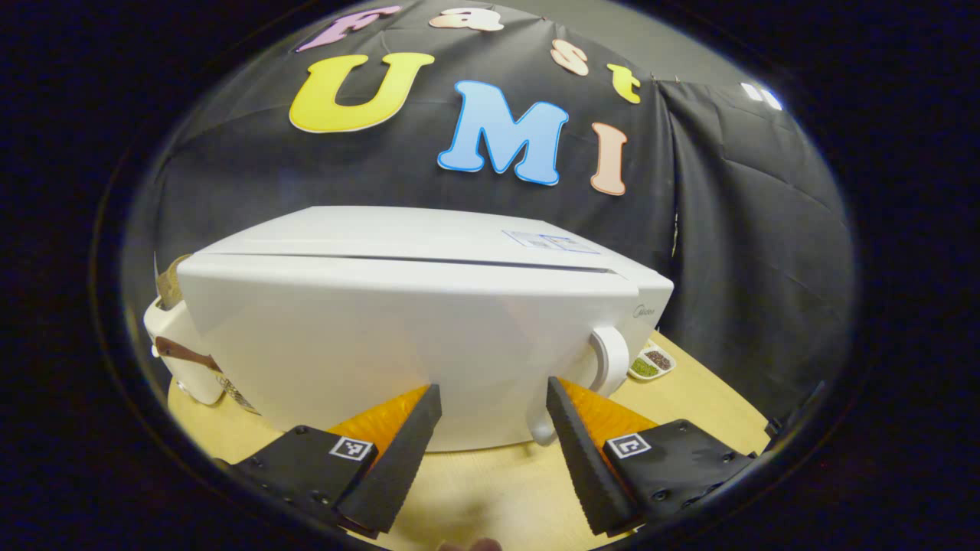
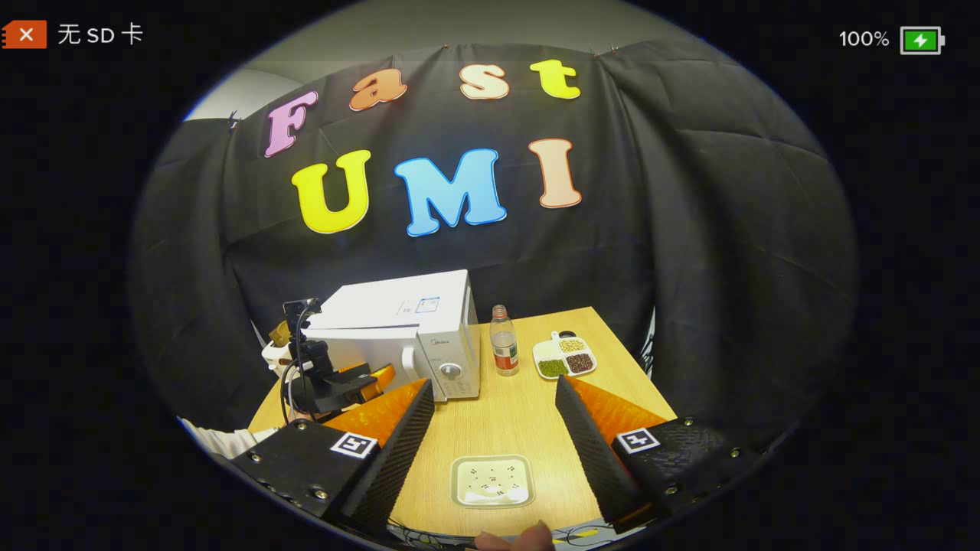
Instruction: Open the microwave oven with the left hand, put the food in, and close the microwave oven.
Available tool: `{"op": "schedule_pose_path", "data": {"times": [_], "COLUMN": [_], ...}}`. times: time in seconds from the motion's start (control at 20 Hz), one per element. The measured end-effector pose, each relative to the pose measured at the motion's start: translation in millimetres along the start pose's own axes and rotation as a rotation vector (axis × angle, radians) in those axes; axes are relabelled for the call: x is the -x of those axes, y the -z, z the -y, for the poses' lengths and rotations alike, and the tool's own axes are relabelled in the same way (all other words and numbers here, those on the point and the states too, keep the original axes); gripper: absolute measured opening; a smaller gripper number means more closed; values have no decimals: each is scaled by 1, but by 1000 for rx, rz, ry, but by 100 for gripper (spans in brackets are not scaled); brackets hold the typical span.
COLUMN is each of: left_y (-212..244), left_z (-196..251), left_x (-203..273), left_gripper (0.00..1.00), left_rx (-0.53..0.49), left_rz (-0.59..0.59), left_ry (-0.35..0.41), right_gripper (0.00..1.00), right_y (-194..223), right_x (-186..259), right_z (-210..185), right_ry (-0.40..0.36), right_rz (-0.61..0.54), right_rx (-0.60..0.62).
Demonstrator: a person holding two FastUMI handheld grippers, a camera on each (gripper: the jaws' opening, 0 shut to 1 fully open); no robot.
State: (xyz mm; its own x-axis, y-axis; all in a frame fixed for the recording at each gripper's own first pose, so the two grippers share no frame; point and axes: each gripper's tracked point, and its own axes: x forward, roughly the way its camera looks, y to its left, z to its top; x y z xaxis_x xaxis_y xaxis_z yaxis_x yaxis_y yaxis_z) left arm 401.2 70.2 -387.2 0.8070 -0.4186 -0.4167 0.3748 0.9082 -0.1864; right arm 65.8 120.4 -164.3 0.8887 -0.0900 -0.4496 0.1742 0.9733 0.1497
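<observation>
Left gripper (image 1: 494, 413) fingers spread, empty, before shut microwave (image 1: 413, 337), right gripper (image 2: 494, 409) spread, empty, above food dish (image 2: 492, 480)

Microwave at the table's back left, food tray at the front.

In the right gripper view, the white box-shaped microwave oven (image 2: 398, 329) stands on the pale wooden table (image 2: 528, 405); just right of it a clear plastic bottle (image 2: 503, 341), farther right a divided dish of beans (image 2: 565, 357). The square tray of food (image 2: 492, 480) lies near the front edge, between the right gripper (image 2: 494, 394) fingers.
</observation>
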Motion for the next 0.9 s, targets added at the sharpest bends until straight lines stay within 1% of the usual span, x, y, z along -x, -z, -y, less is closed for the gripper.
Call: {"op": "schedule_pose_path", "data": {"times": [0.15,0.25,0.3,0.4,0.45,0.5,0.65,0.8,0.9], "left_y": [-1,13,21,20,17,15,17,13,16], "left_z": [-1,1,2,2,3,1,3,-6,-5], "left_x": [-1,-8,-10,-14,-17,-21,-17,-2,23], "left_gripper": [95,95,94,95,95,94,95,95,95], "left_rx": [3,26,37,33,24,14,90,76,115], "left_rz": [4,-47,-80,-82,-77,-96,-111,-98,-103], "left_ry": [8,27,21,5,10,-12,-22,-80,-82], "right_gripper": [98,98,98,98,98,98,98,98,98], "right_y": [1,0,0,-5,-7,-5,-6,-3,-5], "right_x": [-7,-11,-11,-8,-6,-4,6,16,21], "right_z": [-4,-9,-11,-11,-12,-10,-6,2,8], "right_ry": [-9,-26,-30,-40,-45,-47,-55,-54,-55], "right_rz": [-9,-9,-10,3,7,6,17,30,47], "right_rx": [-3,-7,-7,-6,-3,1,-9,-20,-36]}}
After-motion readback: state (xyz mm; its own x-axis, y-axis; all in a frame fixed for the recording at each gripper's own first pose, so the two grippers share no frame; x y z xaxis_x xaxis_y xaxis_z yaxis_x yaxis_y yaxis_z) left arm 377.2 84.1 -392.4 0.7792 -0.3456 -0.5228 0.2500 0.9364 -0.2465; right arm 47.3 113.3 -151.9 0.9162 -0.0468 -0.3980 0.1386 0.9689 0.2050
